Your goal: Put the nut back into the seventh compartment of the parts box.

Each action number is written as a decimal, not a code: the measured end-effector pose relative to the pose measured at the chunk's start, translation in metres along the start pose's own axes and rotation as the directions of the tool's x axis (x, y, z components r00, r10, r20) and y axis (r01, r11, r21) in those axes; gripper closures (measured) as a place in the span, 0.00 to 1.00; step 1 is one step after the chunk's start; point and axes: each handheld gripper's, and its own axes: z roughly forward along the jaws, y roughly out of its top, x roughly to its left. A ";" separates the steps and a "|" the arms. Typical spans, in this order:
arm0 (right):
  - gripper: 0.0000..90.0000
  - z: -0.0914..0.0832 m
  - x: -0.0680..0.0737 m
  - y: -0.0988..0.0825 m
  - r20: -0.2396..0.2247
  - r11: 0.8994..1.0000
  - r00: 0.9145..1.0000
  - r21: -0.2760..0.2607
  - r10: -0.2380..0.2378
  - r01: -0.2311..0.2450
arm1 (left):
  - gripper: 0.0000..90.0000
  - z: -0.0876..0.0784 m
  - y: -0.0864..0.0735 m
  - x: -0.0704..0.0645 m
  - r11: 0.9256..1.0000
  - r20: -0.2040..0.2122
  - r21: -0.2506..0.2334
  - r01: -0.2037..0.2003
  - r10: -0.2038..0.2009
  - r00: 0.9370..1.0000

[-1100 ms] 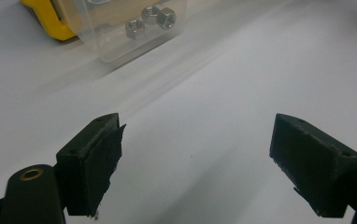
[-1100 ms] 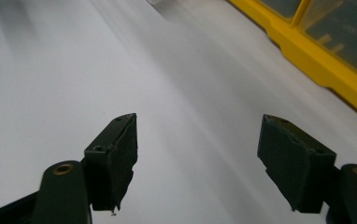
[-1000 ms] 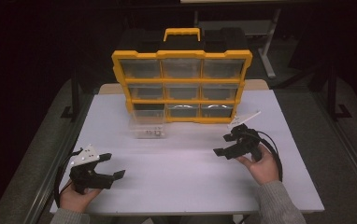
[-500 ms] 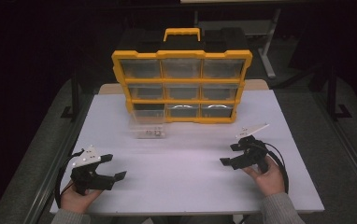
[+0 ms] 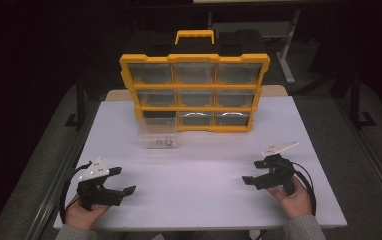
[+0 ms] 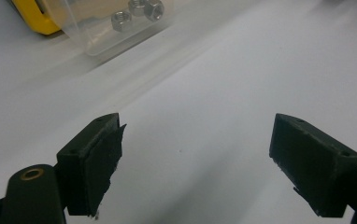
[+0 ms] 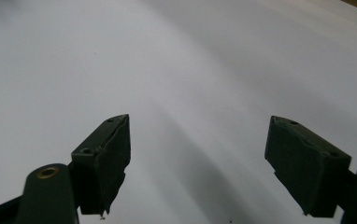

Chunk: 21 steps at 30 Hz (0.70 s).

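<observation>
White table (image 5: 204,175) fills the lower frame, dark floor around it. Near the bottom corners, left gripper (image 5: 120,186) and right gripper (image 5: 251,172) rest wide apart, both empty; the right's jaws have just been opening. Beyond them, left of centre, a clear drawer (image 5: 157,136) lies with its long axis across the frame. Left gripper view reveals nuts (image 6: 137,13) inside. Behind stands the yellow organizer (image 5: 195,92).

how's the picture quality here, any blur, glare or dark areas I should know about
High view: the white table is evenly lit, the surroundings nearly black, and the organizer drawer fronts show some reflection. Left gripper view: the clear bin with its nuts is soft and streaked, while the left gripper looks sharper. Right gripper view: the right gripper casts a soft shadow on the table.
</observation>
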 end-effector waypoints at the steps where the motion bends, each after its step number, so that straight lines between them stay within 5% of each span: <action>1: 0.23 -0.001 0.000 -0.001 -0.001 1.000 1.000 -0.003 0.000 0.000 | 0.18 0.000 0.000 0.000 1.000 0.000 0.001 0.001 -0.001 1.000; 21: 0.22 -0.017 0.014 -0.026 0.000 0.998 1.000 -0.053 -0.020 0.020 | 0.18 0.001 0.000 0.000 1.000 0.008 -0.003 -0.012 0.012 1.000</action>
